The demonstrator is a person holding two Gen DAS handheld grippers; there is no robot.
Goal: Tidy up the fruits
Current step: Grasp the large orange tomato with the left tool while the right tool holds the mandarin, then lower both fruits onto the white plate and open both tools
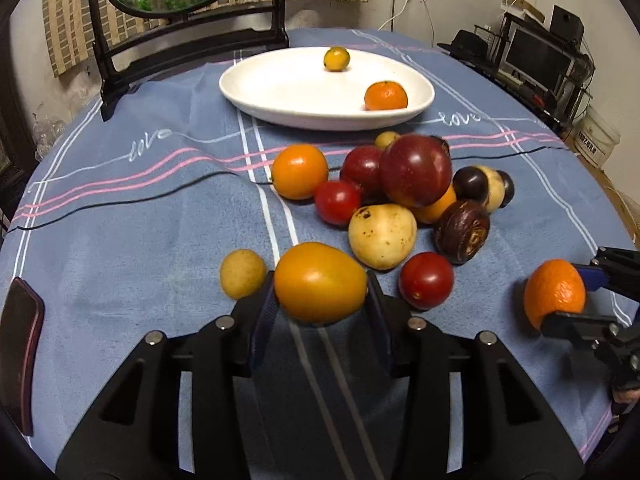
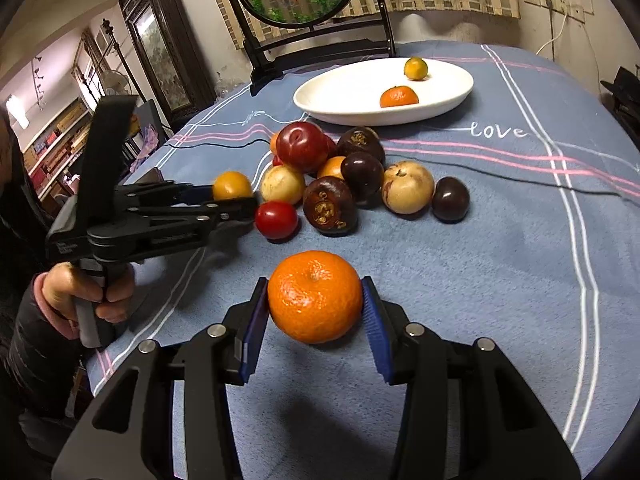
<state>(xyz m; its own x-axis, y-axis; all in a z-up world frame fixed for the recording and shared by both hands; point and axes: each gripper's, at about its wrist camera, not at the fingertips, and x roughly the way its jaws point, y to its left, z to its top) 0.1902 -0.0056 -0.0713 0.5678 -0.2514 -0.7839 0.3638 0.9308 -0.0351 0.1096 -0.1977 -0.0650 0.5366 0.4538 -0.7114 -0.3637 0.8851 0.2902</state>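
Note:
My left gripper [image 1: 320, 300] is shut on a yellow-orange oval fruit [image 1: 320, 282], held just above the cloth; it also shows in the right wrist view [image 2: 232, 186]. My right gripper [image 2: 316, 312] is shut on a mandarin [image 2: 315, 296], lifted off the table; it shows at the right edge of the left wrist view [image 1: 554, 292]. A white oval plate [image 1: 280, 92] at the far side holds a small yellow citrus [image 1: 337, 59] and a mandarin [image 1: 385, 96]. A pile of fruit [image 1: 400, 188] lies between plate and grippers.
The pile holds red tomatoes [image 1: 426, 280], a red plum [image 1: 416, 170], pale round fruits [image 1: 382, 236] and dark purple fruits [image 1: 462, 232]. A small tan fruit [image 1: 243, 273] lies left of my left gripper. A black framed screen [image 1: 180, 32] stands behind the plate. A dark phone [image 1: 18, 356] lies at left.

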